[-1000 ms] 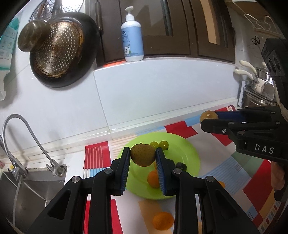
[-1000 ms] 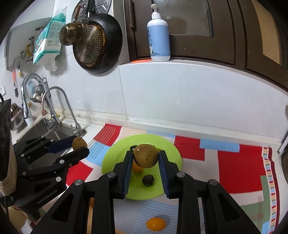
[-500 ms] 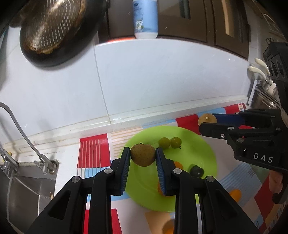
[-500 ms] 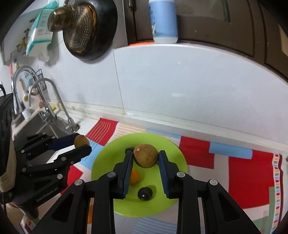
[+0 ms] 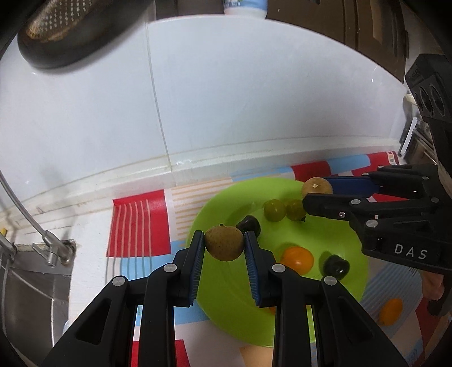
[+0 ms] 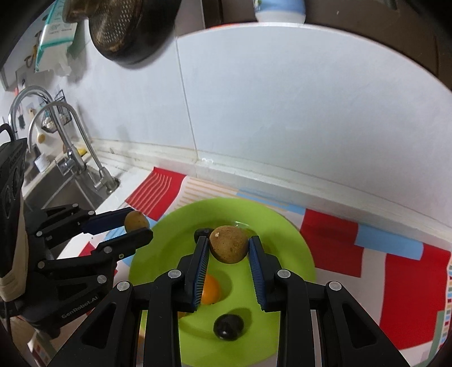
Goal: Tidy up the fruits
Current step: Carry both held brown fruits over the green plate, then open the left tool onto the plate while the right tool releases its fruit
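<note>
Hovering over green plate (image 5: 226,305), both grippers angled down, side by side. Left gripper (image 5: 223,245) clamped on brown fruit (image 5: 223,243), above plate's left edge. Right gripper (image 6: 228,248) pinching second brown fruit (image 6: 229,244) above plate's far half. Orange fruit (image 5: 297,257), dark fruits, green grapes (image 5: 274,210) lying in plate.

A home kitchen: white wall tiles (image 6: 282,113) back a surface with a steel sink (image 6: 65,186) and curved tap (image 6: 70,124), a perforated strainer pan (image 6: 127,28) hangs above, and dark wooden cabinets (image 5: 367,25) sit over a patterned mat (image 6: 395,276)
</note>
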A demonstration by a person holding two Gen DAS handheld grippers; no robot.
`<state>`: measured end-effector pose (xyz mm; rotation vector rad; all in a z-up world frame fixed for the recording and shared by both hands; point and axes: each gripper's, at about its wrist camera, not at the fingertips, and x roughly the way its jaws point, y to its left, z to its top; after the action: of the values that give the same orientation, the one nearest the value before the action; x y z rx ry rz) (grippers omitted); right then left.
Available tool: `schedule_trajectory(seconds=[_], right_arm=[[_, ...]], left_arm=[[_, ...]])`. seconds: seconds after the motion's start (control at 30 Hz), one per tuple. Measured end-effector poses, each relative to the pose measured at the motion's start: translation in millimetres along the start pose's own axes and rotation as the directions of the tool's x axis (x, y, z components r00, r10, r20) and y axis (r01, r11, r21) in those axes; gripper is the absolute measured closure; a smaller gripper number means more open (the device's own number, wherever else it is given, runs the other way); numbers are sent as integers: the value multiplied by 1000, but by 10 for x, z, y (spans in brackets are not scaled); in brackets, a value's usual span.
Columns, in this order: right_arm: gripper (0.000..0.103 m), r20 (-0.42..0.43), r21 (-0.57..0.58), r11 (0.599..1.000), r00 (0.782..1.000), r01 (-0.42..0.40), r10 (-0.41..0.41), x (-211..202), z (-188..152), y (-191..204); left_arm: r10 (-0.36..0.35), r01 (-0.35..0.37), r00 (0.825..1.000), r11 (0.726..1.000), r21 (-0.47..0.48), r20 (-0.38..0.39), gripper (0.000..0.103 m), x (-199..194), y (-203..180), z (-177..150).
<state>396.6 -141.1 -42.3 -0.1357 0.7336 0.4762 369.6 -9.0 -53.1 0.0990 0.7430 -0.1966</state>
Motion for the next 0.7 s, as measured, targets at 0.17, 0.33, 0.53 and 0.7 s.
schedule_trajectory(seconds=[0.17, 0.33, 0.53, 0.7], right_arm=[[73, -40, -2, 1000, 999, -21, 21, 183, 1, -22], [73, -62, 6, 999, 997, -36, 36, 296, -5, -44], [73, -71, 7, 999, 997, -34, 34, 353, -6, -55], [71, -72, 15, 999, 997, -32, 33, 345, -4, -58]], left_arm=[[-18, 18, 999, 1000, 1, -29, 74, 151, 6, -4], [-39, 40, 998, 999, 4, -50, 74, 259, -4, -11], [-47, 48, 997, 999, 6, -59, 74, 322, -26, -5], [-36, 36, 998, 999, 0, -52, 65, 285, -23, 10]])
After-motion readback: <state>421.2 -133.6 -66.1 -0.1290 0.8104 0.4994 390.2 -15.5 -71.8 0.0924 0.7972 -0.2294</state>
